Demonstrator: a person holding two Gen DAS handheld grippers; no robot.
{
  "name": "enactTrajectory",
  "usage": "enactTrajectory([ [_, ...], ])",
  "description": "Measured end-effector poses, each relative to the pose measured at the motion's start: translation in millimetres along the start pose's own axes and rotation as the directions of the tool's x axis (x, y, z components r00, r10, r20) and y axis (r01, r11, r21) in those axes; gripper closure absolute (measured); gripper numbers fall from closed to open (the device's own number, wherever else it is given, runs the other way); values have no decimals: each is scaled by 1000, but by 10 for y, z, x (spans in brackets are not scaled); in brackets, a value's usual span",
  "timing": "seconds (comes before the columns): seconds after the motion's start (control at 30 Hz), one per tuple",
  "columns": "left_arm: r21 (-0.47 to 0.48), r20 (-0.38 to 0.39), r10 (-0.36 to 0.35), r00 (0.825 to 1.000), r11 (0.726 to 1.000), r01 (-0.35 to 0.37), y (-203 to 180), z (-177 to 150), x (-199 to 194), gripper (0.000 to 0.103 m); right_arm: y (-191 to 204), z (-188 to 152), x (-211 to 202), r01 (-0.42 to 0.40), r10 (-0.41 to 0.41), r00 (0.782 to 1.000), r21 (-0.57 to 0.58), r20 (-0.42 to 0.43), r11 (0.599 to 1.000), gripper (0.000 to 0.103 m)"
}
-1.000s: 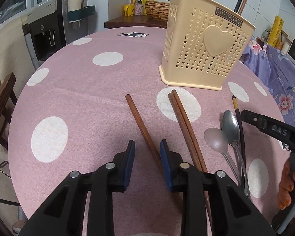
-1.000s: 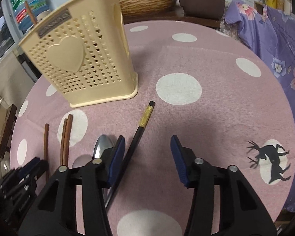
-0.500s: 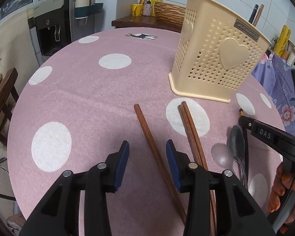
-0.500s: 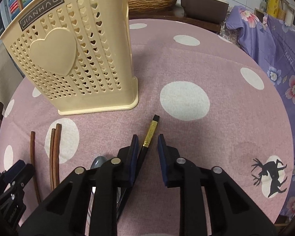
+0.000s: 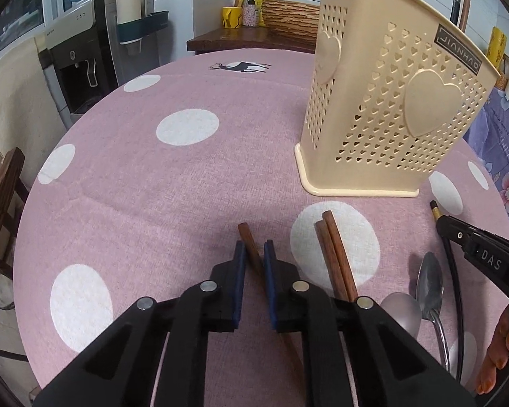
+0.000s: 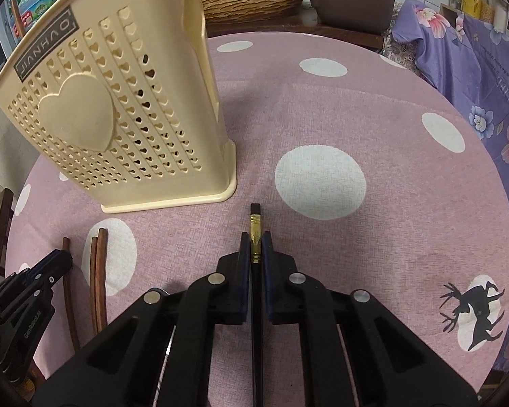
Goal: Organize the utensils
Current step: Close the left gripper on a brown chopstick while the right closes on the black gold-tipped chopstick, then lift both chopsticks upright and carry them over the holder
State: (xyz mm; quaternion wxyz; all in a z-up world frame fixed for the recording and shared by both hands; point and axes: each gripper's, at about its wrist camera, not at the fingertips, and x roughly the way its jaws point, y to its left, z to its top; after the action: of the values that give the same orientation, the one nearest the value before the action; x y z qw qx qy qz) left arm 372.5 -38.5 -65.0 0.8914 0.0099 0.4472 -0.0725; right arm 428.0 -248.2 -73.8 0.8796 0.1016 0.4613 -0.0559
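Grip, left: I see my left gripper (image 5: 253,249) clamped on a single brown chopstick (image 5: 245,232) lying on the tablecloth (image 5: 135,186).
Grip, right: right gripper (image 6: 255,239) pinches black gold-banded chopstick (image 6: 255,215).
Left view only: two spoons (image 5: 431,281).
Holder: cream basket (image 6: 112,108) just beyond.

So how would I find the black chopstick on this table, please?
Start at the cream utensil basket on the pink dotted tablecloth. Just in front of its right corner lies the black chopstick, pinched in the right claw. Unlike the brown wooden chopsticks, it carries a gold band.
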Motion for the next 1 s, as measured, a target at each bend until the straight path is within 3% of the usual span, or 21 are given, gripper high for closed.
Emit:
enactTrajectory([
  [0.27,8,5,-4,1000,1000,4,-6,-6,-4,95,-34,20,11,-29,29,1000,6,9,1000,95],
  [0.6,-11,77,-42,996,999,43,4,29,-265,95,-113,47,-272,-83,84,991,-15,106,996,95],
  [0.77,-17,164,-85,983,996,89,58,138,-627,95,-160,126,-613,-124,129,975,-42,180,991,95],
  [1.0,-3,305,-117,945,992,124,132,322,-1203,95,-169,196,-1283,-146,172,936,-104,309,984,95],
])
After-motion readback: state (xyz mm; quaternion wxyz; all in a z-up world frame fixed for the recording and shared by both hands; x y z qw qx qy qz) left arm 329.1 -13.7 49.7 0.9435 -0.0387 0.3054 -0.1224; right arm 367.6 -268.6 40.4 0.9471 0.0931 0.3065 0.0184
